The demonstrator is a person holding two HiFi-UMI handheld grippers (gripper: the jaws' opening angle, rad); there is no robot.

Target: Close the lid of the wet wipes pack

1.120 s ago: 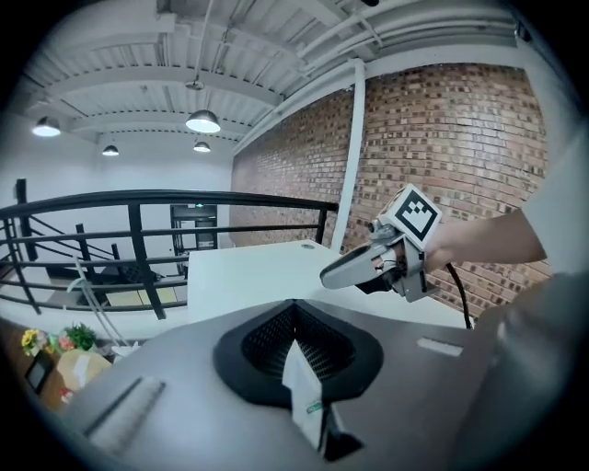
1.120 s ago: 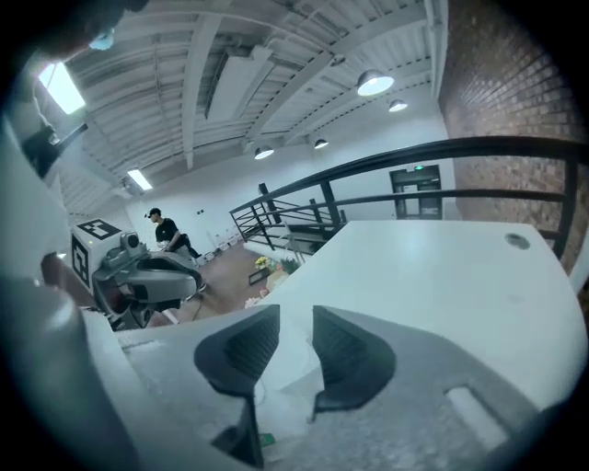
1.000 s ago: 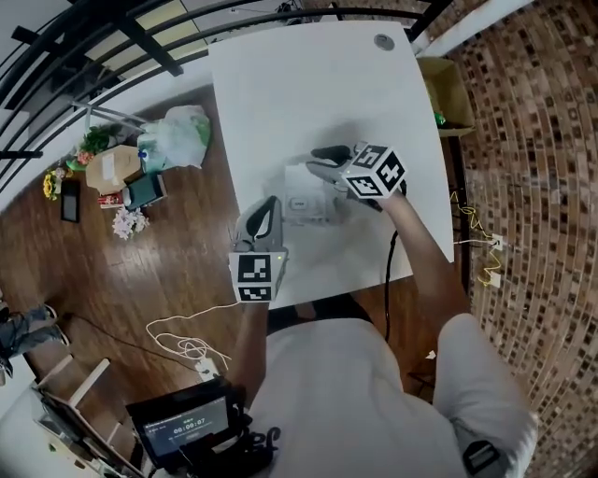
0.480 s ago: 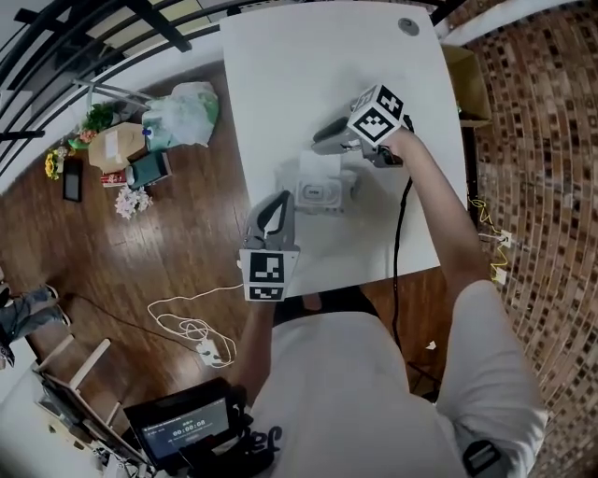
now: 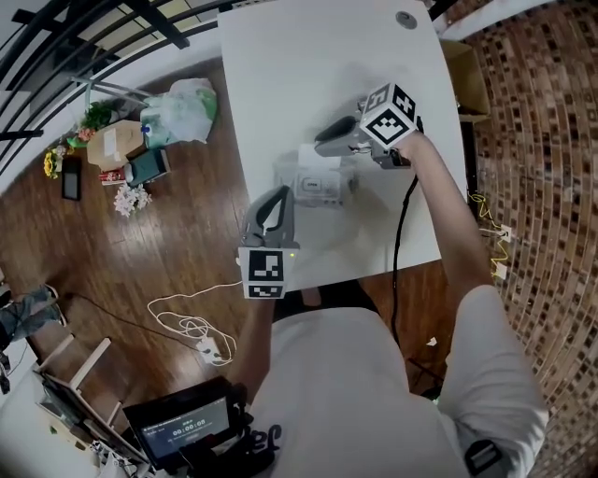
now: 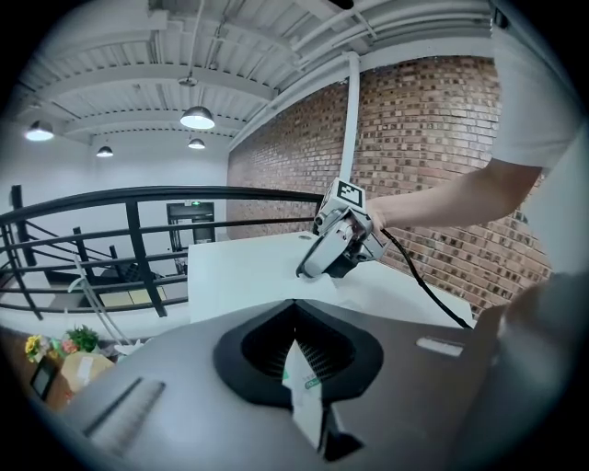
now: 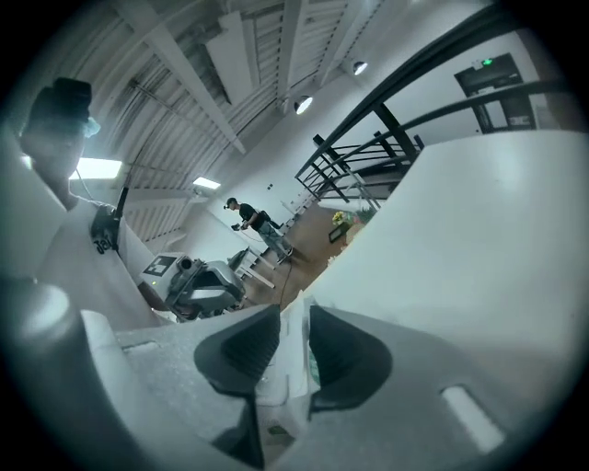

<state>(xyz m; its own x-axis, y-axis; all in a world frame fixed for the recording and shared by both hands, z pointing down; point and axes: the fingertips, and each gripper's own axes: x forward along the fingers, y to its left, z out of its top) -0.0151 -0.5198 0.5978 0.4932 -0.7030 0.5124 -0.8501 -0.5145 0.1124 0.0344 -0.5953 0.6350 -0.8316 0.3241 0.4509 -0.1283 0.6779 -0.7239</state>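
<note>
The wet wipes pack (image 5: 316, 183), white with a plastic lid on top, lies near the middle of the white table (image 5: 280, 75). My left gripper (image 5: 277, 194) reaches it from the near left. In the left gripper view its jaws (image 6: 308, 373) are shut on a thin white and green edge of the pack (image 6: 304, 391). My right gripper (image 5: 321, 147) comes from the right onto the pack's far edge. In the right gripper view its jaws (image 7: 293, 354) stand almost together with a white part of the pack (image 7: 287, 382) between them. Whether the lid is down is hidden.
A round grommet (image 5: 404, 19) sits at the table's far edge. On the wooden floor to the left are a white plastic bag (image 5: 182, 119), a cardboard box (image 5: 112, 154) and flowers (image 5: 129, 199). Another box (image 5: 464, 84) stands to the right of the table. A black railing (image 6: 138, 212) runs behind.
The right gripper has moved from over the pack's right side to its far edge. The left gripper has stayed at the pack's near left edge.
</note>
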